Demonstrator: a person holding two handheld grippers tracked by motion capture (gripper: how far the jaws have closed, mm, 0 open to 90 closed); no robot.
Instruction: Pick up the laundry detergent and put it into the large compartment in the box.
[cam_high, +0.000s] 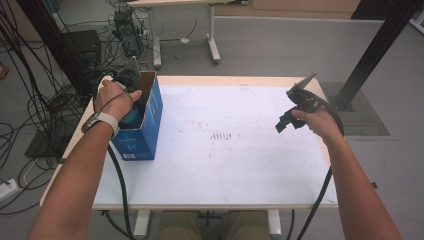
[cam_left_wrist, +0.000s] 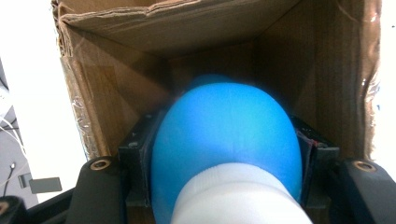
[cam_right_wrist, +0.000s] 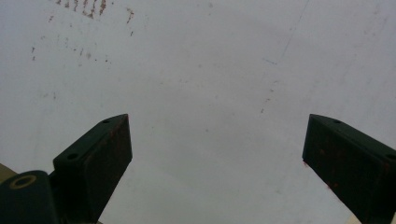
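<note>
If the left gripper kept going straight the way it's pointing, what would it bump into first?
Probably the cardboard inside of the blue box. The left gripper is shut on a blue and white object and points into the open box, so the object's blue end would likely touch first, though depth is unclear.

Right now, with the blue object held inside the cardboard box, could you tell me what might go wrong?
The blue object is rounded and smooth, so it could slip from the left gripper, whose jaws clamp its sides. The box is tall, narrow and near the table edge; the right gripper hovers open and apart, so a snag on the torn cardboard rim might tip it.
</note>
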